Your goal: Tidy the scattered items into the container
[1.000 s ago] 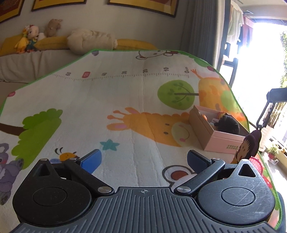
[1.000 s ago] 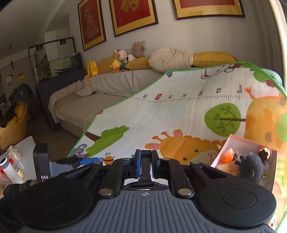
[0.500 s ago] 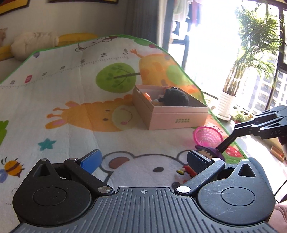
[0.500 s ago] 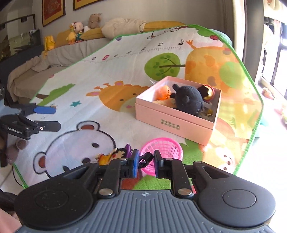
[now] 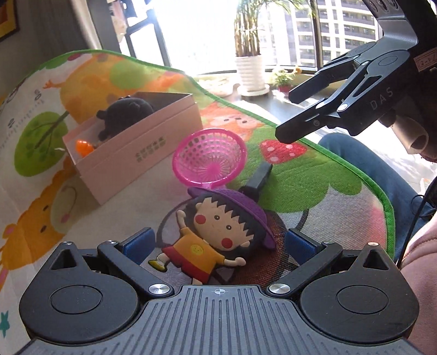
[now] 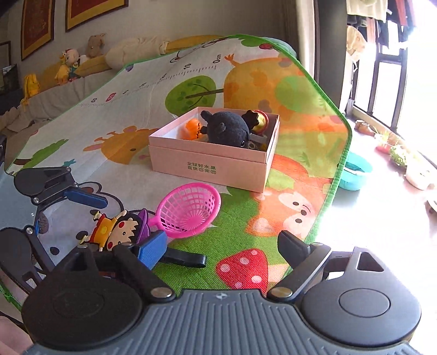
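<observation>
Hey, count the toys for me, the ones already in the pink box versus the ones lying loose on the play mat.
In the pink cardboard box: 3 (black plush toy, orange plastic toy, red-and-gold round toy)
Loose on the mat: 2 (pink plastic net scoop, flat cartoon girl figure)
Total: 5

Ahead of the fingers spreads a bright cartoon play mat (image 6: 131,136) edged in green, printed with a ruler, trees and animals. Beyond its far end a sofa (image 6: 49,95) draped in grey cloth carries soft toys (image 6: 68,65) and yellow cushions, under framed red pictures (image 6: 35,24) on a pale wall. To the fingers' right, tall windows (image 5: 341,30) pour in glaring sunlight past a potted palm (image 5: 250,62).
</observation>
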Demonstrator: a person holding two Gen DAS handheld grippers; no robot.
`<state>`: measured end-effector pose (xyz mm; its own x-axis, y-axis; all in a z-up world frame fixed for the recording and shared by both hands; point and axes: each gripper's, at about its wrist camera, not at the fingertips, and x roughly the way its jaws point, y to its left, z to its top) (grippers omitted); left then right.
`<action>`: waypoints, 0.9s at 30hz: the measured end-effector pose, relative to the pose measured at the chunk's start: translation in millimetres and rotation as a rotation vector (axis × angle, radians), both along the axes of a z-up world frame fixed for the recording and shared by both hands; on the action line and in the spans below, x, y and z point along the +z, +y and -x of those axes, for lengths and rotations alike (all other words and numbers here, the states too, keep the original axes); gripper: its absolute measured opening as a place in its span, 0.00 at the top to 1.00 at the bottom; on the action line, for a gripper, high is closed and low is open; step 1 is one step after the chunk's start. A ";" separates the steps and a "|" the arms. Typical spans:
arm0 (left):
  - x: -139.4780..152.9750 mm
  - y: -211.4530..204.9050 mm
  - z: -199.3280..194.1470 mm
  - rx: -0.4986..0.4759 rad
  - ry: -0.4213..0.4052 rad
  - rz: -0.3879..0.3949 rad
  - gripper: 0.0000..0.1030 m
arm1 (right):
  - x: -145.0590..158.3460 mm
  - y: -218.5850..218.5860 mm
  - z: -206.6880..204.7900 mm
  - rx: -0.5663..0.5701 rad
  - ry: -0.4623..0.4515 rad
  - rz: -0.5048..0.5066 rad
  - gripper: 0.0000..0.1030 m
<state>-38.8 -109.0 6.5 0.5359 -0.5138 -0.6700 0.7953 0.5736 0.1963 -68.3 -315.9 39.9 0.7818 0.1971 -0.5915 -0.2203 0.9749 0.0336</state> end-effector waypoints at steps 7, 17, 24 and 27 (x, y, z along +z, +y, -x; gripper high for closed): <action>-1.5 10.2 2.6 -0.046 0.043 -0.001 0.00 | -19.5 -7.7 5.5 -0.055 0.041 -0.040 0.10; 12.5 27.9 27.4 -0.065 0.157 0.079 0.11 | -17.7 5.7 4.9 -0.030 0.014 -0.010 0.05; -0.9 8.2 19.8 0.025 0.118 0.055 0.09 | -10.7 17.7 -0.9 0.008 -0.008 0.005 0.04; -0.7 4.3 23.8 0.026 0.110 0.063 0.08 | -6.2 30.9 -19.2 0.030 -0.025 -0.001 0.00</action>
<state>-62.6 -104.7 5.8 0.4744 -0.5437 -0.6924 0.7950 0.6023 0.0717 -49.1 -285.1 33.7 0.7904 0.2208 -0.5714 -0.2498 0.9679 0.0285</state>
